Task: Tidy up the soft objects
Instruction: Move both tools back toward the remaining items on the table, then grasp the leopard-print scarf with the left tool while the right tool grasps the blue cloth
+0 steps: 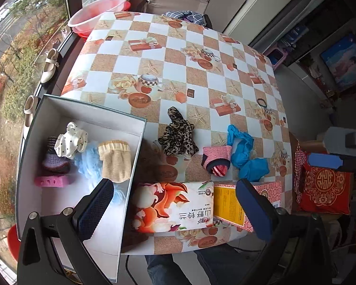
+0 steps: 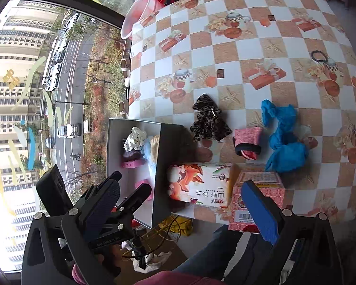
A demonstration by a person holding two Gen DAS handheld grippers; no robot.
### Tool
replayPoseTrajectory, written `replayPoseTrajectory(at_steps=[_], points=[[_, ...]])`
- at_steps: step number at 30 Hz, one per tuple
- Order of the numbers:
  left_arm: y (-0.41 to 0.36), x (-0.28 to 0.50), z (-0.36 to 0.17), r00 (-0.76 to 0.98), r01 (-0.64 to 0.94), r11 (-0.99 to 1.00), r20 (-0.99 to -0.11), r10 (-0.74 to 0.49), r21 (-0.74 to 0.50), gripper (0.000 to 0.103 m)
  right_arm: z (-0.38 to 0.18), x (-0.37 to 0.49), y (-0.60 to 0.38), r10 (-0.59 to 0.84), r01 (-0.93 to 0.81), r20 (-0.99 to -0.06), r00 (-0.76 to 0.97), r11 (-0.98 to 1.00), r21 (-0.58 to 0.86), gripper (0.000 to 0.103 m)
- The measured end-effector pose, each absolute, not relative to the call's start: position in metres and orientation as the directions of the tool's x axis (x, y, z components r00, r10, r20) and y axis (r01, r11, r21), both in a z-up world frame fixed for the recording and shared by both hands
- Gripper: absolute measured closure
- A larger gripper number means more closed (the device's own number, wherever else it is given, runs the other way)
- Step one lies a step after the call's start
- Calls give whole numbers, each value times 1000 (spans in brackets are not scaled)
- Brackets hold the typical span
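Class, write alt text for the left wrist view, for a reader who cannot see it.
An open hand-held gripper hovers over a checked table, empty. At left, a grey box holds small soft items; a leopard-print scrunchie, pink sock and blue gloves lie on the table.

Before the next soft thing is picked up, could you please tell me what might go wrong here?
1. The box sticks out past the table edge on the near-left side; pressing inside it may tip it.
2. The leopard scarf lies loosely bunched, so part may trail out and catch the box wall.
3. The blue gloves touch the pink sock; a grab could drag both.
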State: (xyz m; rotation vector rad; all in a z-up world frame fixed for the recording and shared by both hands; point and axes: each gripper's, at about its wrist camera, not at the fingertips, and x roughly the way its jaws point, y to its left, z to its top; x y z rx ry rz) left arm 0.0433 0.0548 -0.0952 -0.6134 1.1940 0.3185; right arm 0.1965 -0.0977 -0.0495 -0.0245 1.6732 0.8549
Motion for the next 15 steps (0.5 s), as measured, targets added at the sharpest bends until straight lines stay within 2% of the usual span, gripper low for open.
replayPoseTrajectory(at_steps=[8,15], points=[[27,119,-142,214,-490,848,-971,-108,-202,0,-99,264,-166,300,-396,-929,-216,843,364,0],[34,164,-191,103,-528,834,-987,-125,-160,0,-180,290,-178,218,-410,-933,-286,852,325,0]])
